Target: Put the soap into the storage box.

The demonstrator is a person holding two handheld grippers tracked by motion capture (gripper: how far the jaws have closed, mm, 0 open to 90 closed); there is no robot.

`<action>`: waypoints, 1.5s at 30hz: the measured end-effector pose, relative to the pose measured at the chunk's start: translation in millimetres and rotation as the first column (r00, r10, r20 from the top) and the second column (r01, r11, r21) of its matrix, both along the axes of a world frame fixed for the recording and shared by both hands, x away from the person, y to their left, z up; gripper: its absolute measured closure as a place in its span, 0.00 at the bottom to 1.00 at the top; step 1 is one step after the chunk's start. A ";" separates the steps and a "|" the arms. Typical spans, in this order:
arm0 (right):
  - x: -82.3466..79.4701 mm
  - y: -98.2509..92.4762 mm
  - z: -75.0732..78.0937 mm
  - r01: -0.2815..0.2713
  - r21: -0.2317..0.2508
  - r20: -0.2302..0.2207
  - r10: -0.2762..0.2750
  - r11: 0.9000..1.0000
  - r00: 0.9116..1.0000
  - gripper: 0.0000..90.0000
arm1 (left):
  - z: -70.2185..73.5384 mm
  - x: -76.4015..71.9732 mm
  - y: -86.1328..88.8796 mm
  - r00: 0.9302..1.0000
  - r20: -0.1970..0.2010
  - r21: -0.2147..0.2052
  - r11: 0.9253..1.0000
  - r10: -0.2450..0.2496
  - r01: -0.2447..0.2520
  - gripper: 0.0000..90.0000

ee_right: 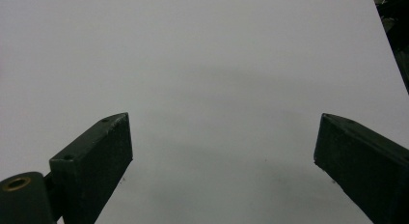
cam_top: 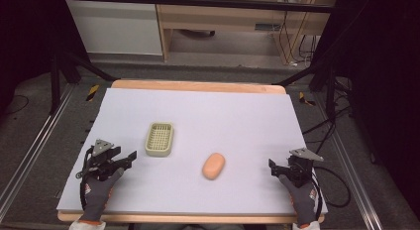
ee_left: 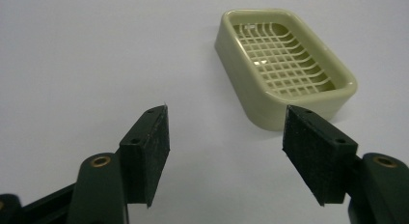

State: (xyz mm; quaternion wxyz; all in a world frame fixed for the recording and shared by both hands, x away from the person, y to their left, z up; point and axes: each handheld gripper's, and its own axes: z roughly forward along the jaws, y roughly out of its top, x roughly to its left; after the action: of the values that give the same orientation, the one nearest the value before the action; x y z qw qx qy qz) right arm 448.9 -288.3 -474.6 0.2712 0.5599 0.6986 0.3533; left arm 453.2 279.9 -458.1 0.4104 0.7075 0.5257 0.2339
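A pale green soap dish (cam_top: 159, 139) with a grid bottom lies empty on the white table cover (cam_top: 233, 111), left of the middle. To its right and a little nearer lies an orange soap bar (cam_top: 213, 165). My left gripper (cam_top: 130, 158) rests at the front left, pointing toward the dish. In the left gripper view the dish (ee_left: 284, 64) lies just beyond the open left gripper (ee_left: 226, 132), nearer the right-hand jaw, with nothing between the jaws. My right gripper (cam_top: 272, 166) sits at the front right, right of the soap. Its jaws stand wide apart over bare cover, so the right gripper (ee_right: 224, 137) is open.
The cover lies on a wooden table whose edge (cam_top: 198, 85) shows at the back. Dark floor, metal frame legs and cables (cam_top: 337, 185) surround the table. A wooden cabinet (cam_top: 223, 17) stands behind it.
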 end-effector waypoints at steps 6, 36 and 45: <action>-0.3 1.9 -0.1 -0.005 -0.016 0.008 0.006 1.000 1.000 0.08 | 3.7 -3.9 -6.1 1.000 0.013 -0.013 1.000 -0.014 0.014 0.38; -3.3 3.4 3.3 -0.003 -0.010 0.042 0.003 1.000 0.999 0.08 | 15.4 -7.3 -41.5 0.994 0.051 -0.012 0.996 -0.092 0.093 0.33; -4.2 1.4 4.0 0.010 0.016 0.040 -0.010 1.000 0.999 0.07 | 26.6 -4.7 -53.8 0.990 0.059 0.002 0.992 -0.125 0.125 0.30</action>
State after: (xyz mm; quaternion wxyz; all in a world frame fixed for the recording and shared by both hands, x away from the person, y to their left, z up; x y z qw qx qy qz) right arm 444.8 -286.9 -470.6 0.2826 0.5583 0.6876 0.3684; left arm 448.4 226.1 -431.5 0.4400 0.7314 0.4684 0.2282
